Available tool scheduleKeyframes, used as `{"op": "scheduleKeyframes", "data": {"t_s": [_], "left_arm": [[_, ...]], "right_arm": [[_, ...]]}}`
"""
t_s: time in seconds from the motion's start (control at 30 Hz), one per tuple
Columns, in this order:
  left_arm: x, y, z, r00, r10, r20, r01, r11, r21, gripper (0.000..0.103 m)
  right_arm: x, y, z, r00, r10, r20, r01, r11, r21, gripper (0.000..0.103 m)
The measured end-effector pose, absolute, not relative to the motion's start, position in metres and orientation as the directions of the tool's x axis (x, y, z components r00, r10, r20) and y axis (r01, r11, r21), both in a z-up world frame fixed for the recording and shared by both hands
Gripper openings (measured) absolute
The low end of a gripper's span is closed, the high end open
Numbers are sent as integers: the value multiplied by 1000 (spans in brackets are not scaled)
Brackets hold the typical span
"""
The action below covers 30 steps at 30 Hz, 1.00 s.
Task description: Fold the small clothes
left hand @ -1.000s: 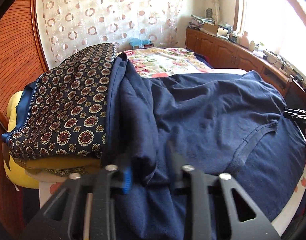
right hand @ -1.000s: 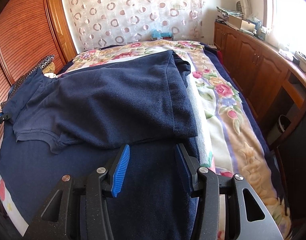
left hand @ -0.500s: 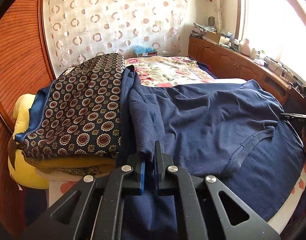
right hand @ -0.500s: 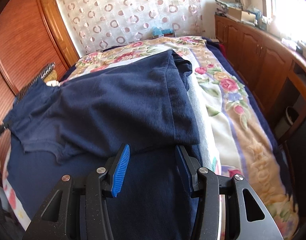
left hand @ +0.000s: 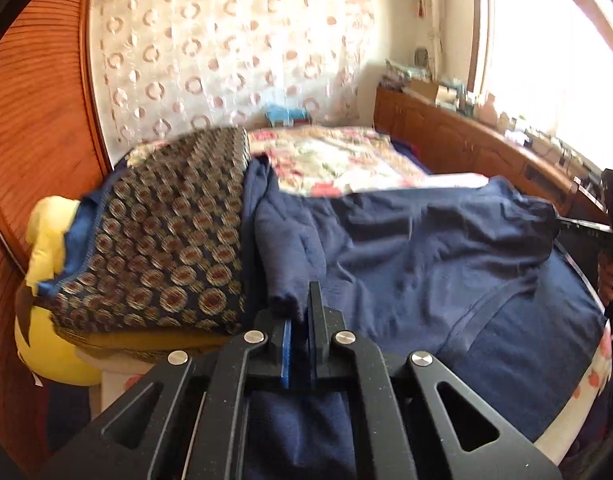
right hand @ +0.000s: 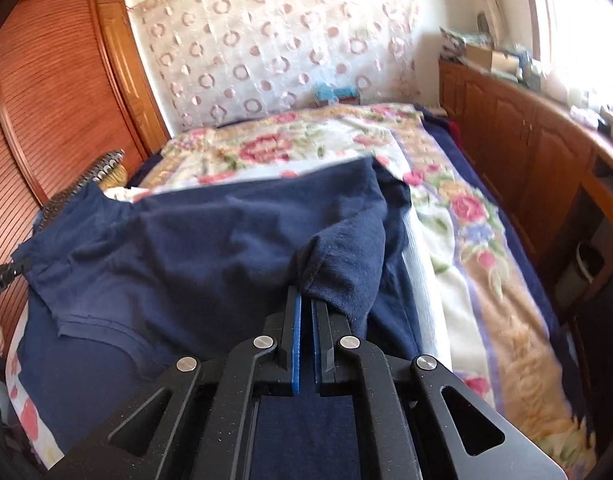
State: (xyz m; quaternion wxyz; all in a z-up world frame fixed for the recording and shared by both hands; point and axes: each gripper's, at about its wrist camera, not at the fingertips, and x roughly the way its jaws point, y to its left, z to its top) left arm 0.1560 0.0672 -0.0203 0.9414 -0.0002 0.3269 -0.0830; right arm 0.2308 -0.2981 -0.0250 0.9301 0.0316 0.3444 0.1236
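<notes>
A navy blue T-shirt (left hand: 418, 248) lies spread across the bed; it also shows in the right wrist view (right hand: 194, 256). My left gripper (left hand: 300, 312) is shut on a bunched edge of the shirt at its left side, beside the patterned pillow. My right gripper (right hand: 306, 304) is shut on the shirt's right corner and lifts it a little off the bed. The shirt's collar band (left hand: 478, 316) faces the near edge. Each gripper's tip appears at the far side of the other's view.
A patterned dark pillow (left hand: 166, 232) on a yellow cushion (left hand: 46, 240) sits left of the shirt. A floral blanket (right hand: 458, 240) covers the bed. Wooden cabinets (right hand: 526, 152) run along the right. A wooden wardrobe (right hand: 46, 112) stands on the left.
Both grippers closed: the left shut on the shirt's left edge, then the right shut on its right corner. Both have lifted the cloth slightly.
</notes>
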Motion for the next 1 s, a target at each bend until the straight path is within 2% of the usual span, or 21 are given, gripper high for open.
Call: {"op": "scheduleKeyframes", "data": {"t_s": [0.27, 0.4, 0.77, 1.0], "left_arm": [[121, 71, 25, 833, -195, -518, 182, 980, -78, 6], [103, 81, 30, 839, -198, -507, 168, 980, -104, 6], [59, 105, -13, 807, -152, -570, 89, 987, -137, 6], [61, 107, -56, 732, -126, -670, 55, 991, -126, 7]], "right_arm": [[179, -308, 14, 796, 297, -527, -263, 955, 140, 3], [145, -319, 22, 813, 308, -493, -281, 951, 131, 3], [64, -341, 1, 810, 292, -508, -272, 955, 116, 0], [51, -351, -40, 751, 265, -605, -222, 964, 146, 0]]}}
